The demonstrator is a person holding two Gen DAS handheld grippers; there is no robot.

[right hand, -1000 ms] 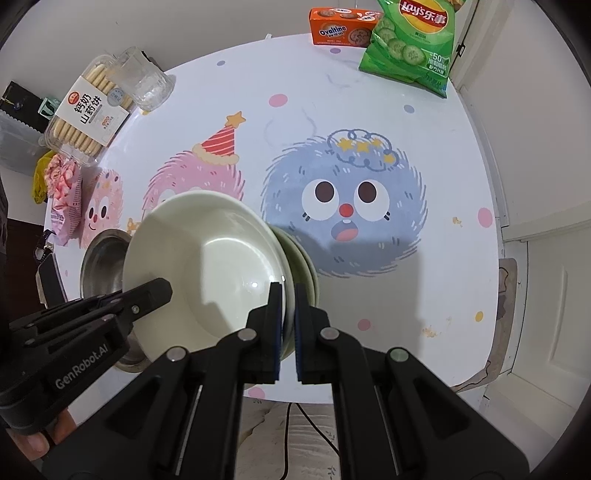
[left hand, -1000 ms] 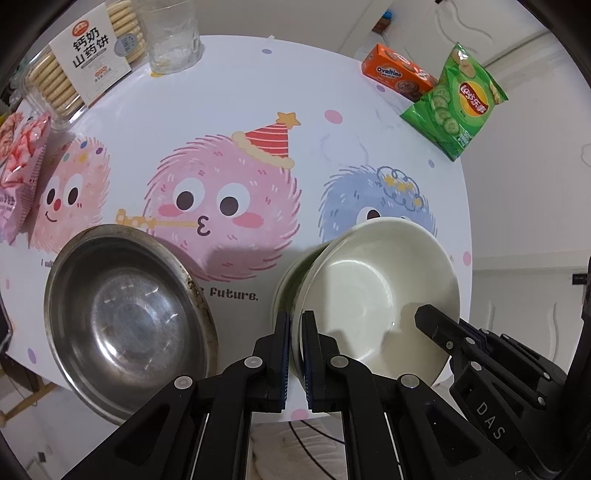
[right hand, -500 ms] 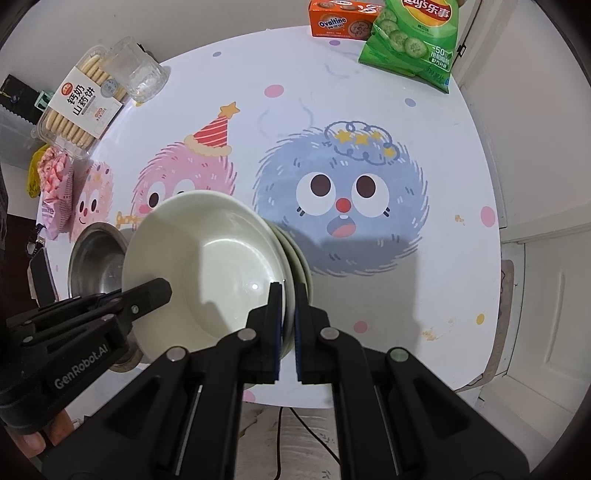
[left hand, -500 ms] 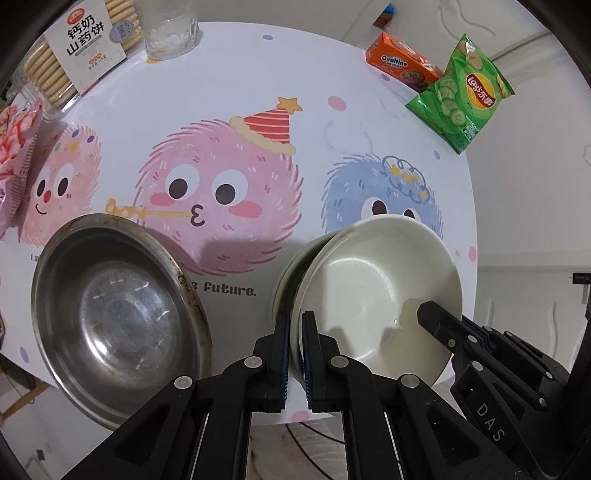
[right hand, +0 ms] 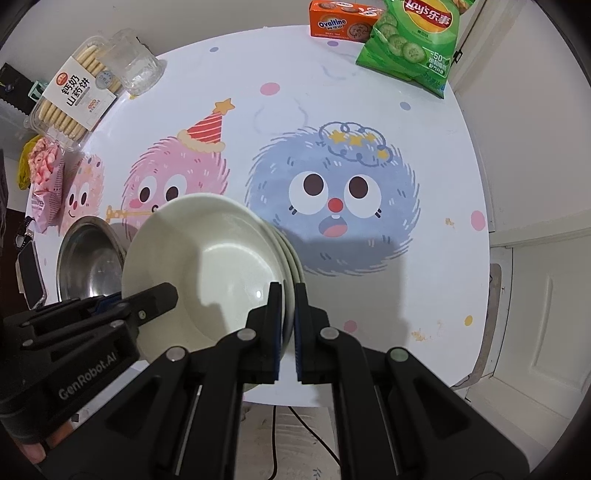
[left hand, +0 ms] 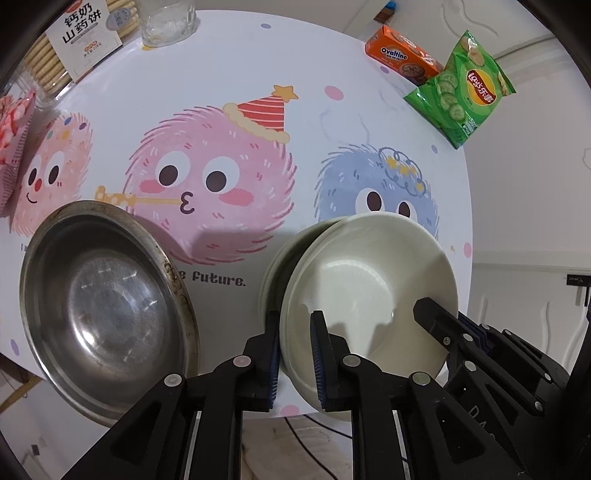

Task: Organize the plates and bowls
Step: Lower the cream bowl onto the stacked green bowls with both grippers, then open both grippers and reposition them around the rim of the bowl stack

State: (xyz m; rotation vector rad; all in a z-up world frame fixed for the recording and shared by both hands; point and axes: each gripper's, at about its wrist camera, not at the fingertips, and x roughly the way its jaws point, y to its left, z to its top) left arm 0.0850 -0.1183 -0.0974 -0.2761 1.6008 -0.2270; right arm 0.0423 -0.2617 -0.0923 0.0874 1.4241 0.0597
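A stack of cream bowls (left hand: 369, 288) (right hand: 210, 258) is near the table's front edge, the top one sitting slightly off the ones beneath. My left gripper (left hand: 295, 326) straddles its left rim. The jaws are opening, with the rim between them and a gap at the inner pad. In the right wrist view the left gripper (right hand: 159, 295) reaches in over the same rim. My right gripper (right hand: 287, 295) is shut on the stack's opposite rim, and its fingers (left hand: 436, 317) show in the left wrist view. A steel bowl (left hand: 107, 306) (right hand: 88, 258) stands left of the stack.
On the round cartoon-print table (right hand: 424, 280) lie a green chips bag (right hand: 413, 40) and an orange Ovaltine box (right hand: 340, 22) at the back right. A biscuit tray (right hand: 74, 99), a glass (right hand: 136, 66) and a pink snack pack (right hand: 46, 184) are on the left.
My left gripper's fingers have spread apart off the bowl rim they were pinching. The right gripper still pinches the other rim, and the stack has barely shifted.
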